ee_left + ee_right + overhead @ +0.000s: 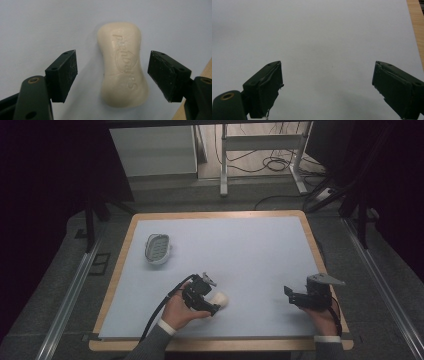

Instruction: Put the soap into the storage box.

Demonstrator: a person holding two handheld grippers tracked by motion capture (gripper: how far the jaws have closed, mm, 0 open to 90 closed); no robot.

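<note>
A cream bar of soap [122, 67] with embossed lettering lies flat on the white table sheet [250, 250], near the front and left of centre [220, 298]. My left gripper [212, 297] is low over it, and in the left gripper view [113, 61] its jaws stand one on each side of the bar. A gap shows between each pad [65, 72] and the soap, so the gripper is open. My right gripper [291, 296] rests near the front right, and in the right gripper view [327, 75] it is open over bare sheet with nothing between its jaws.
An oval white soap dish [157, 248] with a ribbed grey insert sits at the left of the sheet, well behind the soap. A wooden table rim [116, 270] frames the sheet. Table legs and cables [260, 165] lie on the floor beyond.
</note>
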